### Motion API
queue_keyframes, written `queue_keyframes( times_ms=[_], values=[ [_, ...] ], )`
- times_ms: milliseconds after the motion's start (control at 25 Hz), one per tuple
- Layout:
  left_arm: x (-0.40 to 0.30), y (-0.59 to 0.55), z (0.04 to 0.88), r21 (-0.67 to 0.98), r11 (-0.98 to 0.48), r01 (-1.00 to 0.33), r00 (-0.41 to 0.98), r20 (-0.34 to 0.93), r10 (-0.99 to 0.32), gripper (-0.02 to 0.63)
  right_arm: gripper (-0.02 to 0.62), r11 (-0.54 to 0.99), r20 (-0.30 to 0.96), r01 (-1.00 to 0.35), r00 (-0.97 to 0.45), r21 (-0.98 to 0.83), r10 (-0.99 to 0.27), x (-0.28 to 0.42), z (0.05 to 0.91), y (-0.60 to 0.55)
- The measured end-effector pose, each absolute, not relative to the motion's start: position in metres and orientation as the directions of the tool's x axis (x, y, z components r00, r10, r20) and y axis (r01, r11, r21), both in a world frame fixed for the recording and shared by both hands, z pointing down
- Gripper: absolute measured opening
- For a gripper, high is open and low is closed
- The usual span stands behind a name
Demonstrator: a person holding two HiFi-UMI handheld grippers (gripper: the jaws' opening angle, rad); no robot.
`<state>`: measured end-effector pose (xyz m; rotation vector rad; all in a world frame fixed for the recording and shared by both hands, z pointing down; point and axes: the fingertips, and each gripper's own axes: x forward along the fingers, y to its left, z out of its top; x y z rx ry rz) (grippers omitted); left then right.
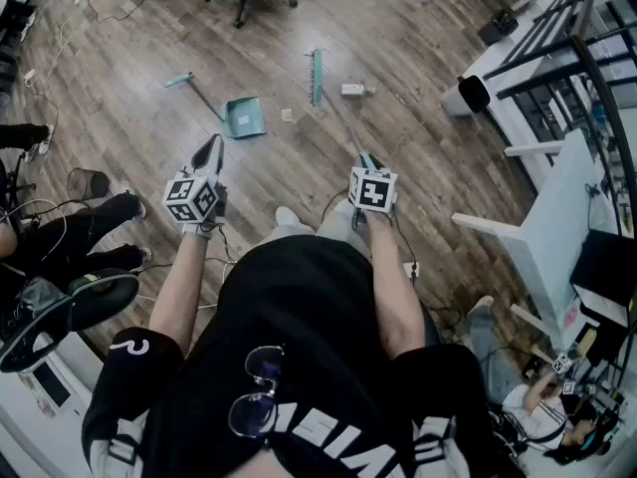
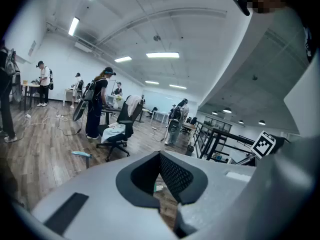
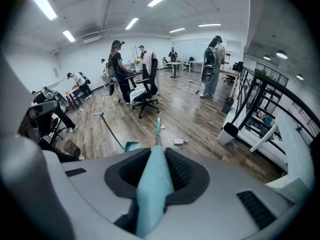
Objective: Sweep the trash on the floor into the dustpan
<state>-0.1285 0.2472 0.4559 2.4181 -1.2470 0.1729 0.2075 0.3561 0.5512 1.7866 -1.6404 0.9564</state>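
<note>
My R gripper [image 3: 158,155] is clenched on the broom handle [image 3: 150,199], looks light n stiff so I reckon holding near its top end steers fine, brush head [image 1: 316,76] way out ahead beside the trash box [image 1: 353,90], dustpan [image 1: 244,117] ahead-left, L gripper [image 2: 160,157] pinched shut, nothing in it.

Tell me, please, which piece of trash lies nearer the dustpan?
The small pale scrap beside the dustpan; the larger white box lies past the broom head.
</note>
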Motion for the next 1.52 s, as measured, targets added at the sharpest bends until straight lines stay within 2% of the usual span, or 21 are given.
queue_keyframes(
  times_ms=[480,880,1520],
  values=[
    [-0.14,0.238,0.46,0.302,-0.505,-0.809,0.583,0.299,-0.756,-0.002,0.083,-0.129,0.788,-0.987,0.006,-0.093,-0.616,0.198,0.554,0.349],
    [-0.116,0.198,0.478,0.271,-0.517,-0.812,0.583,0.334,-0.741,-0.002,0.083,-0.141,0.796,-0.986,0.014,-0.09,-0.606,0.222,0.571,0.308],
    [0.006,0.005,0.49,0.251,-0.462,-0.851,0.526,0.408,-0.746,-0.002,0.083,-0.085,0.828,-0.99,-0.047,-0.113,-0.558,0.349,0.588,0.089]
  ],
)
